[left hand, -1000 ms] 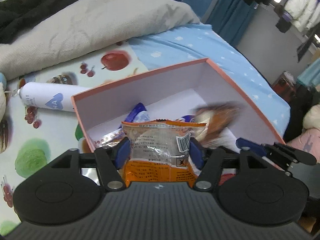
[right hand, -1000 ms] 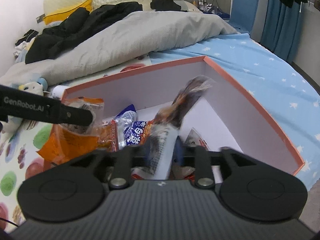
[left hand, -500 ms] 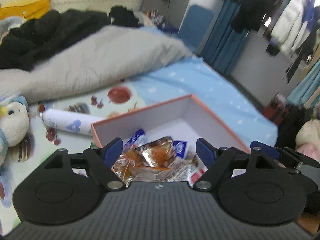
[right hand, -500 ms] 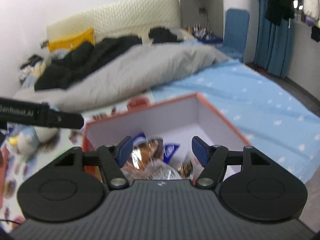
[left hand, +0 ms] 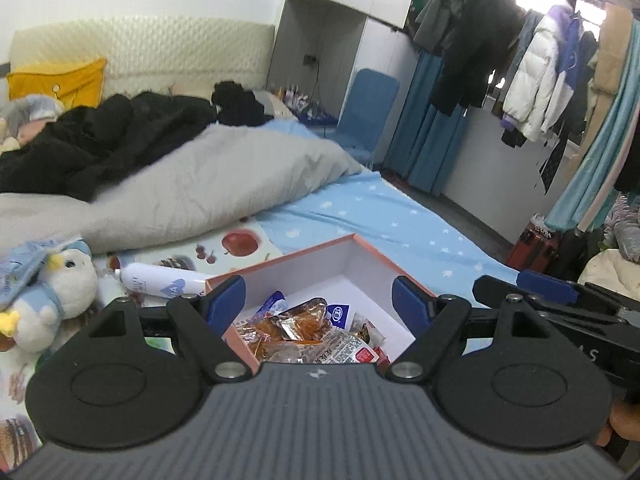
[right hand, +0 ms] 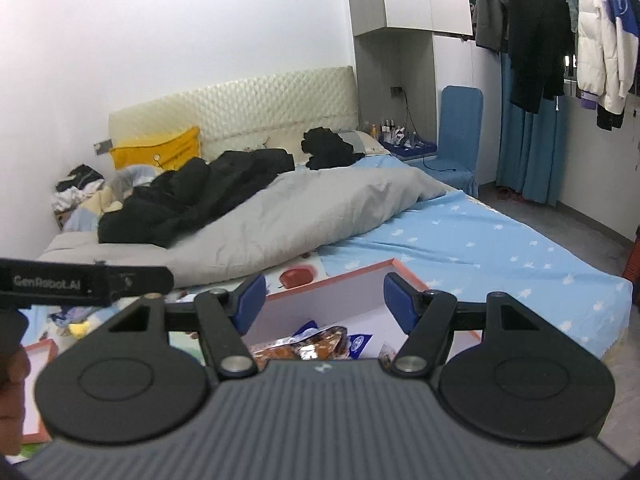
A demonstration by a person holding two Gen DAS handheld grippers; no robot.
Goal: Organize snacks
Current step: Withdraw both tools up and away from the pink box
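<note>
While crinkly foil snack packets [left hand: 298, 330] lie piled in the pink-rimmed white cardboard box [left hand: 372, 258] on the bed, your left gripper [left hand: 319, 300] and right gripper [right hand: 324, 300] hang released, empty; no stray snacks visible, sorting looks nearly done.

One pink box [left hand: 362, 249], one white bottle [left hand: 160, 282], one plush penguin [left hand: 52, 286], two grippers; the box's snack packets [left hand: 296, 326] are too heaped to count.

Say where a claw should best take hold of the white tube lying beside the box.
Probably mid-body, coming from above. The tube lies flat on the fruit-print mat, its long side across the left view, so pads would close across its round, narrow width. Its right end sits close to the box, and a plush is left of it.
</note>
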